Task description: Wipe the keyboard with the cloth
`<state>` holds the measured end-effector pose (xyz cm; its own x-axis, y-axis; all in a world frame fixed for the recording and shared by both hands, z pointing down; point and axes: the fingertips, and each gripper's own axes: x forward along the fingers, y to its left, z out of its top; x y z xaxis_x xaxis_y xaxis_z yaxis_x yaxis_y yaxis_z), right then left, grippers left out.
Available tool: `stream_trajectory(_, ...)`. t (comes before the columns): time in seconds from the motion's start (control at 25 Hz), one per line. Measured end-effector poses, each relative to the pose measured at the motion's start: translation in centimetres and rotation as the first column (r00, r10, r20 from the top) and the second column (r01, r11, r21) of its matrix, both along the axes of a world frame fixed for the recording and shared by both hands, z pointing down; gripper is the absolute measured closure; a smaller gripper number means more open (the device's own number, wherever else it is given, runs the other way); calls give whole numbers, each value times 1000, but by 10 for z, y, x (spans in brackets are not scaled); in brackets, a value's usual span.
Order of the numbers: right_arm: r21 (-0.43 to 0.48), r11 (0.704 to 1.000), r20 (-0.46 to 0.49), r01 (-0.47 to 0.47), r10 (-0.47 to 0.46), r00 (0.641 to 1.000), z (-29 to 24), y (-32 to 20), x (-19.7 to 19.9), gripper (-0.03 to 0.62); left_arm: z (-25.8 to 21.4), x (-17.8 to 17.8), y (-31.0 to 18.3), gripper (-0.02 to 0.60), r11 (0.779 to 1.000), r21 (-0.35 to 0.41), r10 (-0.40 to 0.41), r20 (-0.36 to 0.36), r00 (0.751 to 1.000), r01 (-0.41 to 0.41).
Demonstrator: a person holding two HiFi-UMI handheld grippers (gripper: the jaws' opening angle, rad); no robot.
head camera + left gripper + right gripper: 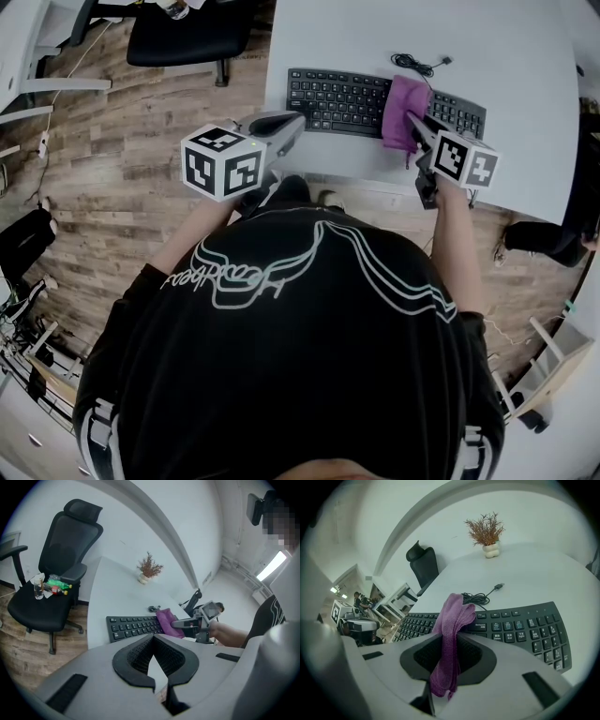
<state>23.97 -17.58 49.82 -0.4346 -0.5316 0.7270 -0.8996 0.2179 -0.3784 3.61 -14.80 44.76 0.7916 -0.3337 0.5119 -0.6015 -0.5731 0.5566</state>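
Your right gripper [449, 654] has its fingers clamped on the purple cloth [451, 620]. The cloth sits over the keys right of centre on the black keyboard [525, 627], which lies on the white tabletop [506, 56]. Your left gripper [153, 654] hovers near the keyboard's left end. Its fingers are closed tip to tip, with nothing between them.

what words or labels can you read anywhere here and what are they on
"Backspace": a key on the keyboard, in the right gripper view.
"Delete": the key just below it.
"End": the key next to Delete.
Other key legends: too small or blurred to read.
Looping script on the person's black shirt: upside down in the head view, not legible.
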Motion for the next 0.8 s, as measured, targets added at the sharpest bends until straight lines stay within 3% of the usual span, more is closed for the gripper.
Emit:
stream_trajectory(0.32, 91, 996, 84, 14, -22, 996, -42, -4, -25, 536, -1, 1, 1, 578, 1000, 1, -20, -10, 1000, 20)
stream_trajectory(0.8, 144, 978, 224, 151, -181, 958, -66, -14, -124, 537, 3, -32, -2, 579, 994, -5, -106, -12, 994, 106)
